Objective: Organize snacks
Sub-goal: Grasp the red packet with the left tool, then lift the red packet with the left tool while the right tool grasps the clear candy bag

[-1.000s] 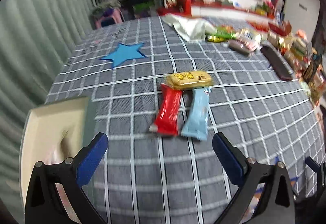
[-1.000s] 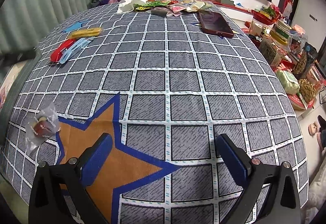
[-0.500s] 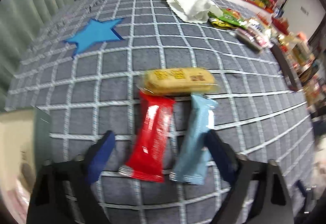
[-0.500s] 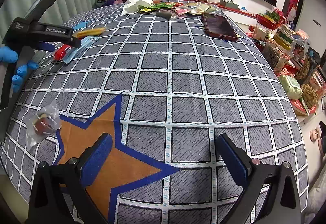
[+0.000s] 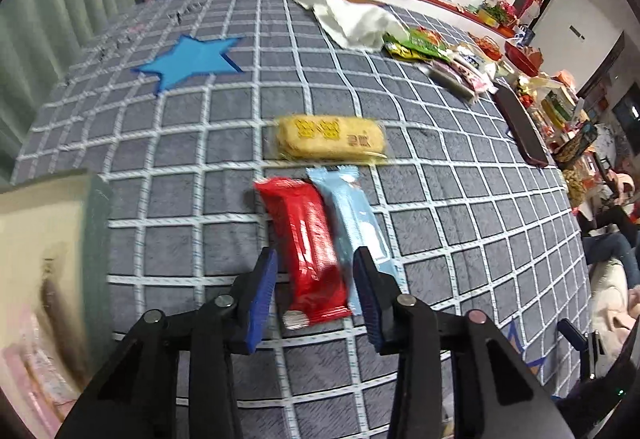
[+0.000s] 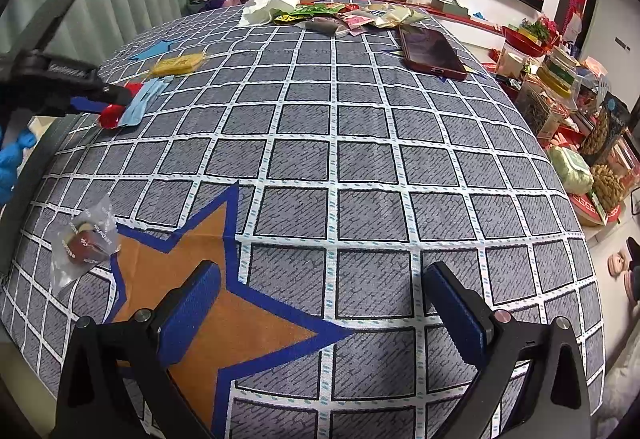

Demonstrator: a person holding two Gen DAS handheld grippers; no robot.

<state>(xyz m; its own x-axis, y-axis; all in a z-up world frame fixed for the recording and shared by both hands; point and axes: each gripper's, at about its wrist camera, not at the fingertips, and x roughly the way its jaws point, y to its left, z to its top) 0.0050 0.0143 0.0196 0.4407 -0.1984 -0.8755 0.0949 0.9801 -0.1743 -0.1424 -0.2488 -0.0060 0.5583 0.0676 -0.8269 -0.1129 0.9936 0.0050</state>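
- Left gripper (image 5: pixel 314 293) jaws stand narrowly apart, straddling the near end of the red bar (image 5: pixel 306 247); whether the pads touch it cannot be told.
- Blue bar (image 5: pixel 352 215) lies just beside the red one, partly behind the right pad.
- Yellow snack (image 5: pixel 331 137) lies crosswise beyond both.
- Box (image 5: pixel 44 239) sits left of the jaws.
- Right gripper (image 6: pixel 320 313) jaws are spread wide, holding nothing, above an orange star (image 6: pixel 224 311).
- Clear packet (image 6: pixel 84 239) lies to their left.

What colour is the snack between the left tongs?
Red wrapper, clearest in the left wrist view.
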